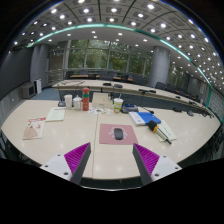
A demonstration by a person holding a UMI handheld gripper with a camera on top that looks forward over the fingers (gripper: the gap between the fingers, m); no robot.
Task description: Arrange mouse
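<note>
A dark mouse (118,133) lies on a pink mouse mat (118,135) on the pale table (60,135), beyond my fingers and midway between them. My gripper (111,158) is open and empty, held above the table's near part. Its two magenta pads (77,155) stand wide apart, one at each side, with bare table between them. The mouse is well clear of both fingers.
A blue object and white papers (150,120) lie to the right of the mat. A red bottle (86,99), cups (117,103) and small items stand at the far side. Papers (55,114) lie at the left. Office desks fill the room behind.
</note>
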